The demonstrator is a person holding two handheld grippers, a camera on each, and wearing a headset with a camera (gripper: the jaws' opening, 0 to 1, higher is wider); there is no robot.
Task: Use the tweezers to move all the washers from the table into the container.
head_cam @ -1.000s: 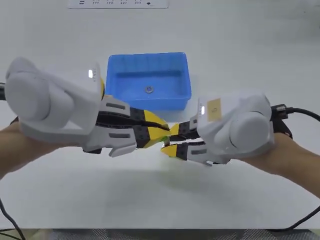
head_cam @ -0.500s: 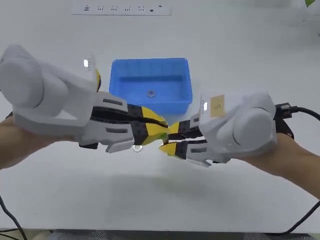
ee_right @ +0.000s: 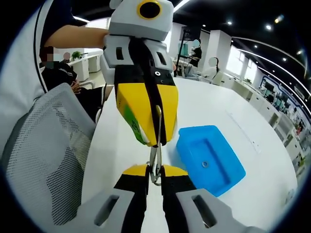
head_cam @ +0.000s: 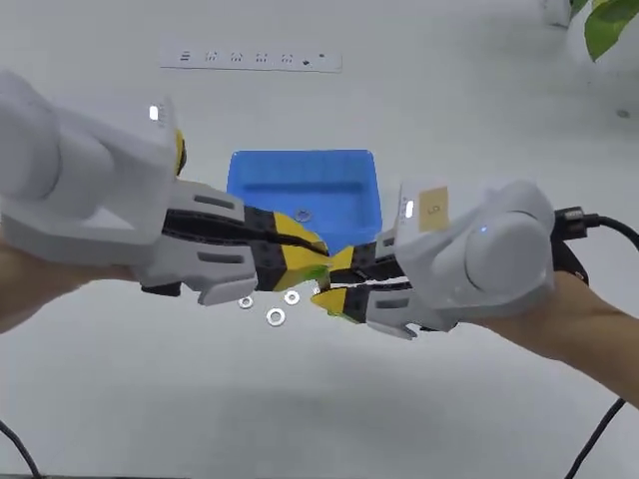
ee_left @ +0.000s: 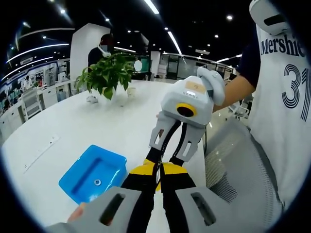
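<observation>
Three small silver washers (head_cam: pixel 276 317) lie on the white table (head_cam: pixel 150 399) near the gripper tips, a fourth washer (head_cam: pixel 303 215) inside the blue plastic container (head_cam: pixel 262 192). The left gripper (head_cam: pixel 318 261) and the right gripper (head_cam: pixel 331 286), tip to tip, both clench thin metal tweezers (ee_right: pixel 154 156) between them.

Cut off at the left edge of the head view: the body of the left hand-held gripper (head_cam: pixel 321 257). Hidden behind its jaws and those of the right hand-held gripper (head_cam: pixel 329 289): the near wall of the container (head_cam: pixel 260 190). Half covered there: one washer (head_cam: pixel 303 215). Buried between both pairs of closed jaws: the ends of the tweezers (ee_right: pixel 156 145). Blurred at the far side of the desk (head_cam: pixel 449 120): markings on a power strip (head_cam: pixel 250 60).
</observation>
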